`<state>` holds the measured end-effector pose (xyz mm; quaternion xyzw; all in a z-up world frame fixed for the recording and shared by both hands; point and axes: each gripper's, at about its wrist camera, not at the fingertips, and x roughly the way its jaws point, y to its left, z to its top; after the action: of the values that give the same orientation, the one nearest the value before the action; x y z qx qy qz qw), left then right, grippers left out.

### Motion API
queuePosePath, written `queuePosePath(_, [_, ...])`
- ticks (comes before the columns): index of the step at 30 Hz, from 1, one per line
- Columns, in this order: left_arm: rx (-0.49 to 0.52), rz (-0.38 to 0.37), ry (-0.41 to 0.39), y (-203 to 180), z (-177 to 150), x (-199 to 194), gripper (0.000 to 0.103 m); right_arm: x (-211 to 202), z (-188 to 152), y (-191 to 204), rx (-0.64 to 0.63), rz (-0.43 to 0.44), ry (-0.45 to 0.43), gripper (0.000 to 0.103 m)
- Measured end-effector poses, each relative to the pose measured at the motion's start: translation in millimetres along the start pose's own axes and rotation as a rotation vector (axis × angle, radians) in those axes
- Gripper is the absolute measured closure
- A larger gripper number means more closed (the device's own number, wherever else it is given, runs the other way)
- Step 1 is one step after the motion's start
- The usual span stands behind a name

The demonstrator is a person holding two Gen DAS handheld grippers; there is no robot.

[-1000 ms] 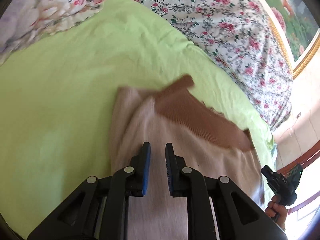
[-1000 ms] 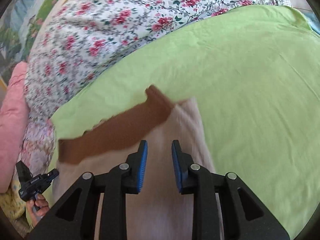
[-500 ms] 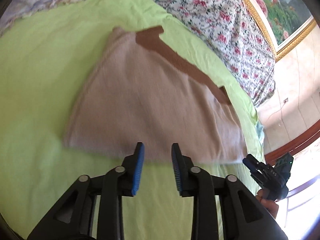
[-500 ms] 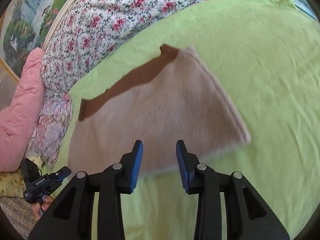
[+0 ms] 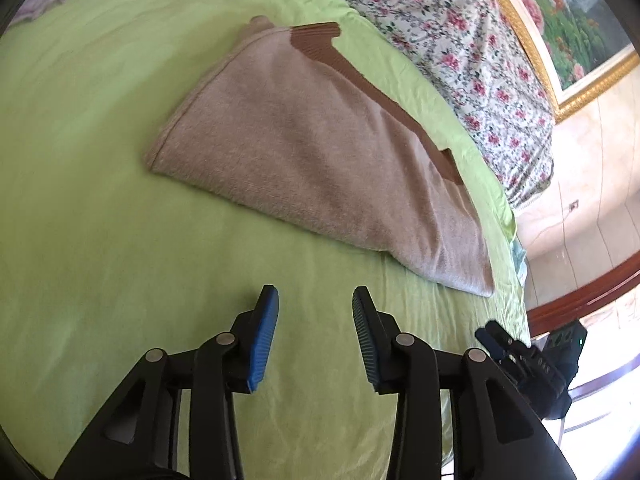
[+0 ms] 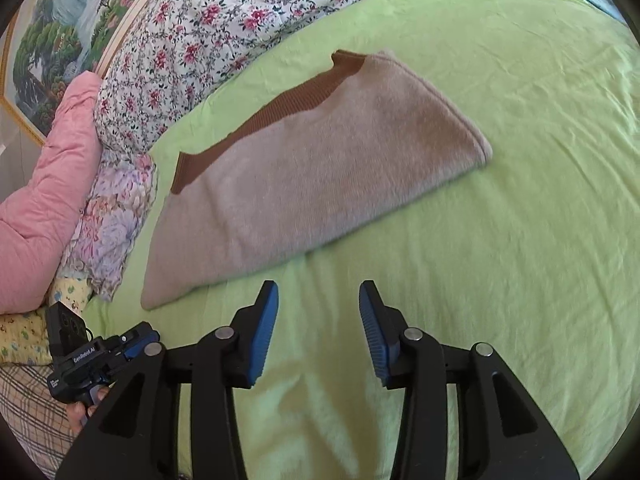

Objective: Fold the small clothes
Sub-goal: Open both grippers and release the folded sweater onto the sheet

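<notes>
A beige knit garment [image 5: 320, 144] with a brown ribbed band [image 5: 360, 76] lies folded flat on the green sheet [image 5: 100, 220]. It also shows in the right wrist view [image 6: 312, 176], with its brown band [image 6: 280, 108] on the far edge. My left gripper [image 5: 316, 300] is open and empty, above the sheet just short of the garment's near edge. My right gripper [image 6: 318, 296] is open and empty, also just short of the near edge. The right gripper shows in the left wrist view [image 5: 520, 354], and the left gripper in the right wrist view [image 6: 100, 352].
A floral quilt [image 5: 460, 36] lies beyond the green sheet. A pink duvet [image 6: 40, 184] and floral pillow [image 6: 108, 208] lie at the left of the right wrist view. A framed painting [image 5: 568, 20] hangs on the wall. The bed edge [image 5: 516, 240] is to the right.
Both grippers have let go of the garment, opened wider and drawn back off it. The garment now lies folded on the sheet.
</notes>
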<state>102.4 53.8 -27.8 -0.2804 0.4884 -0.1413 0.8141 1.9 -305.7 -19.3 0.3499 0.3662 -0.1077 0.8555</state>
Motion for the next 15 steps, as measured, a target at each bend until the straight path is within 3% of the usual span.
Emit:
queuePosePath(10, [-0.145, -0.040, -0.050, 18.8, 31.0, 21.1, 0.056, 3.7, -7.7, 6.2, -0.021, 0.004, 0.035, 0.056])
queuePosePath(15, [-0.243, -0.111, -0.107, 40.6, 57.4, 34.2, 0.056, 4.2, -5.9, 9.7, -0.023, 0.019, 0.038, 0.055])
